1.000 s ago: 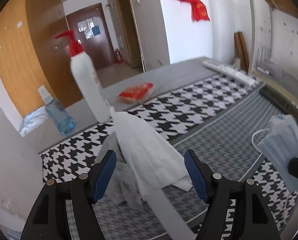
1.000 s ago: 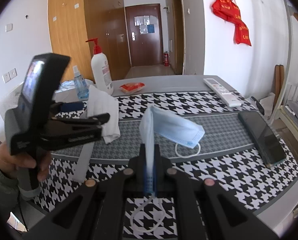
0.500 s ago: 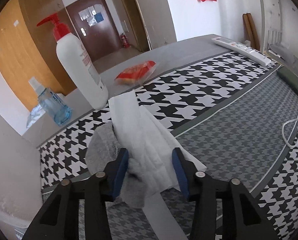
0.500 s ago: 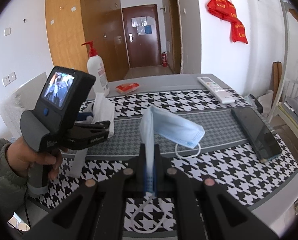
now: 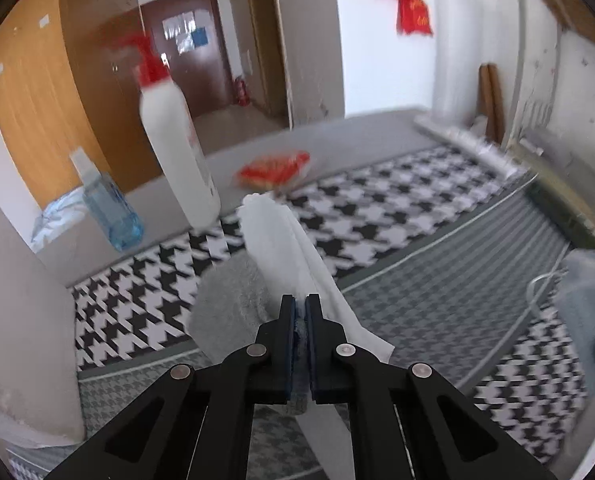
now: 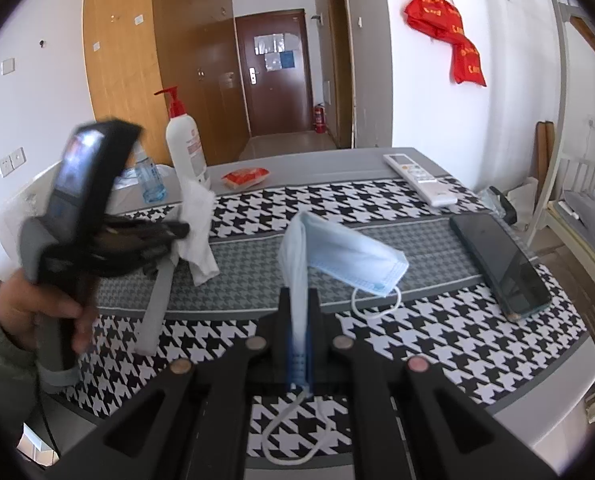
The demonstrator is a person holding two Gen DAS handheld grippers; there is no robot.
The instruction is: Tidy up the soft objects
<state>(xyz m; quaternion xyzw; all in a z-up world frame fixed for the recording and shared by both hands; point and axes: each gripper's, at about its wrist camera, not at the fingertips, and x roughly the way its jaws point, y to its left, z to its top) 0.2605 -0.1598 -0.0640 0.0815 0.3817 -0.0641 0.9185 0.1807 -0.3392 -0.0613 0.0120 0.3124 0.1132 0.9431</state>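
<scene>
A white pump bottle (image 6: pixel 185 148) with a red top stands beside a blue spray bottle (image 6: pixel 150 182) at the tabletop's (image 6: pixel 329 160) far left; a red packet (image 6: pixel 245 177) lies centre, a remote control (image 6: pixel 419 178) and dark phone (image 6: pixel 499 264) lie right. Red cloth (image 6: pixel 451 36) hangs upper right.

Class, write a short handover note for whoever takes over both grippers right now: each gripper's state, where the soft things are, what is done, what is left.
Left gripper: shut on the white cloth, lifted above the table mat.
Right gripper: shut on the blue face mask, also held up, ear loop dangling.
Done: both soft things are picked up.
Left: neither is set down or sorted yet; the frames show no obvious place for them.
</scene>
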